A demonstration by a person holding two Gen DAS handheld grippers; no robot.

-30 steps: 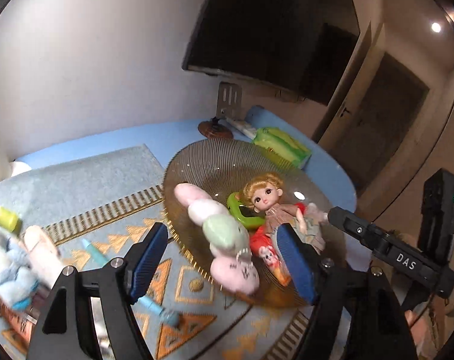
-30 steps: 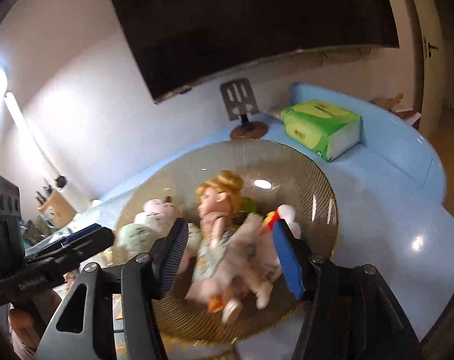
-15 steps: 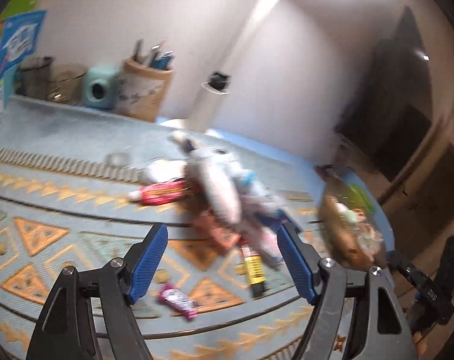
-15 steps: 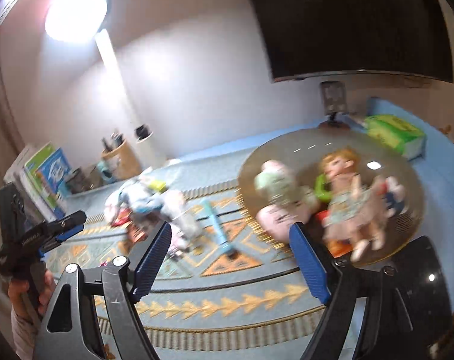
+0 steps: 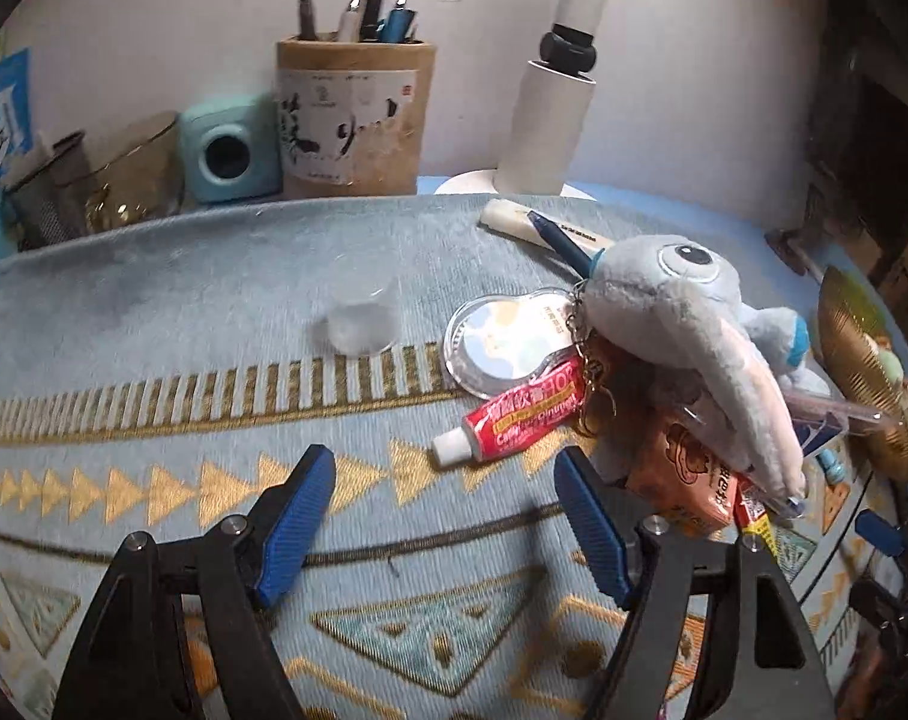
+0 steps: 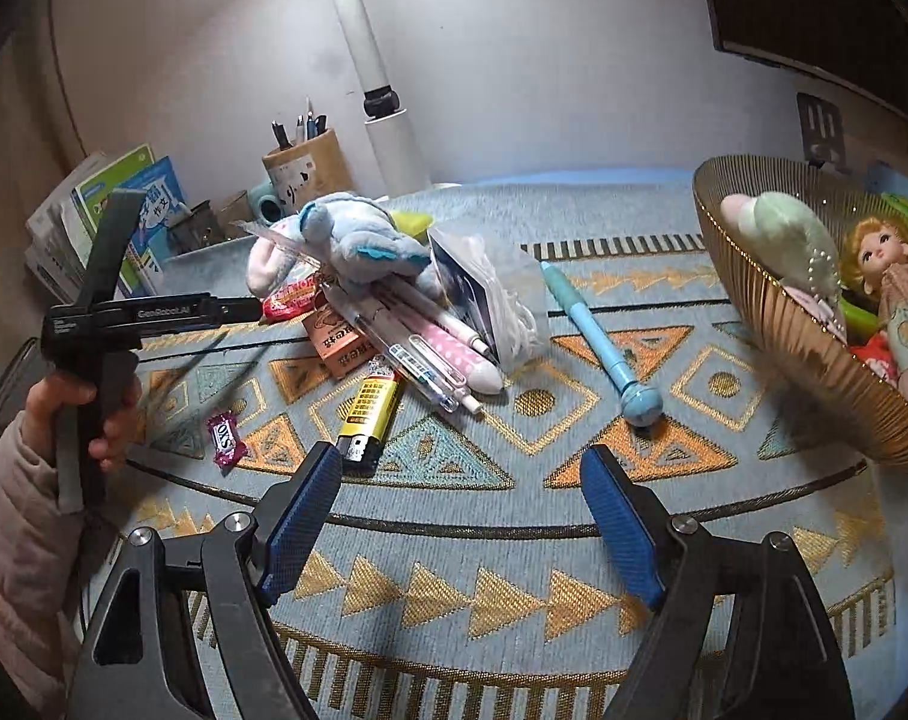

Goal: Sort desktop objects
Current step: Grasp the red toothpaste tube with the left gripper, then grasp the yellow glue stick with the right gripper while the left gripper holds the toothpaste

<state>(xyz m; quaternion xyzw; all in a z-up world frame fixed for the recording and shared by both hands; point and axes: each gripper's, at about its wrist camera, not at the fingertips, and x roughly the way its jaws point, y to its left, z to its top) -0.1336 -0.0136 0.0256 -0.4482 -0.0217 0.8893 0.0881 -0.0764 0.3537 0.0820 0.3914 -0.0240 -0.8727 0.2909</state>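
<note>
both grippers, left (image 5: 444,525) and right (image 6: 460,519), hang wide apart and empty above the mat (image 5: 183,312). the plush (image 5: 688,336), likely light, soft and easy to squeeze, lies on top of the pile at the right of the left view; its body looks the best hold. its keychain (image 5: 589,360) trails over a tube (image 5: 514,417), with pens (image 6: 420,339) beneath and a bowl (image 6: 796,330) further right.
</note>
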